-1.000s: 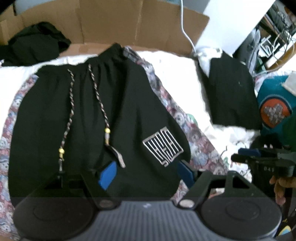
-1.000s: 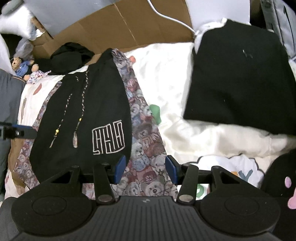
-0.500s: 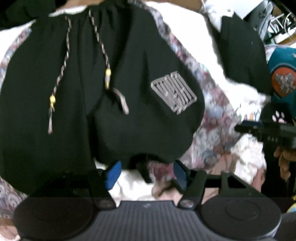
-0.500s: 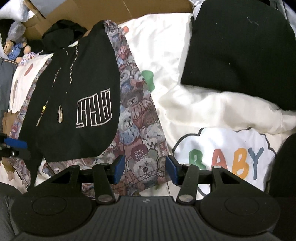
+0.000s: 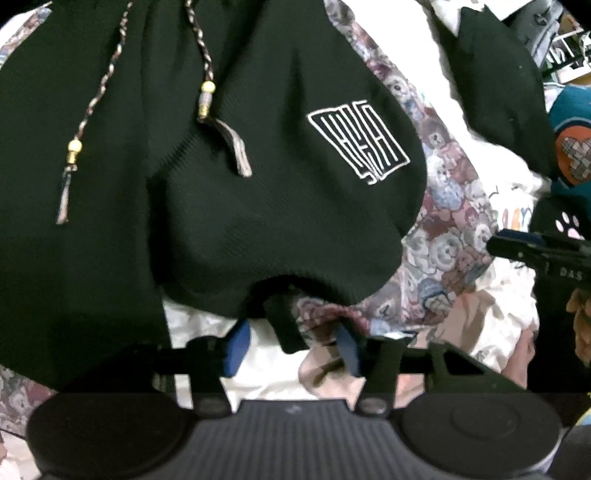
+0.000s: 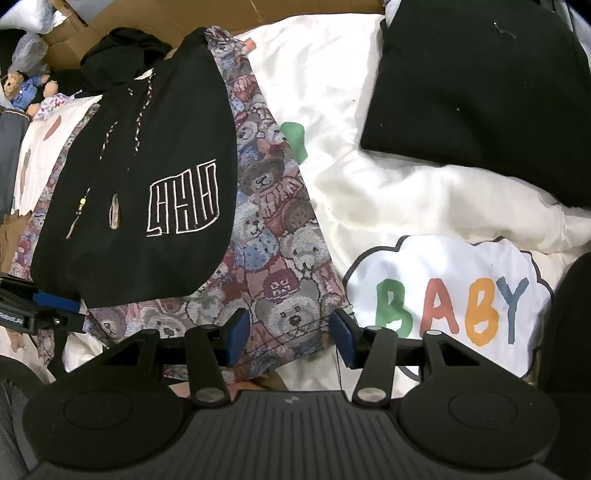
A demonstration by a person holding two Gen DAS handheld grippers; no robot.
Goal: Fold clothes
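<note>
Black shorts [image 6: 140, 192] lie flat on a bear-print cloth [image 6: 273, 236] spread over a white bed sheet [image 6: 332, 122]. Beyond the shorts stands cardboard [image 6: 155, 22]; a folded black garment [image 6: 480, 96] sits well apart. The left gripper [image 5: 291, 345] is closing around the shorts' hem, not yet pinching. The right gripper [image 6: 290, 334] hangs unclenched over the cloth's edge.
</note>
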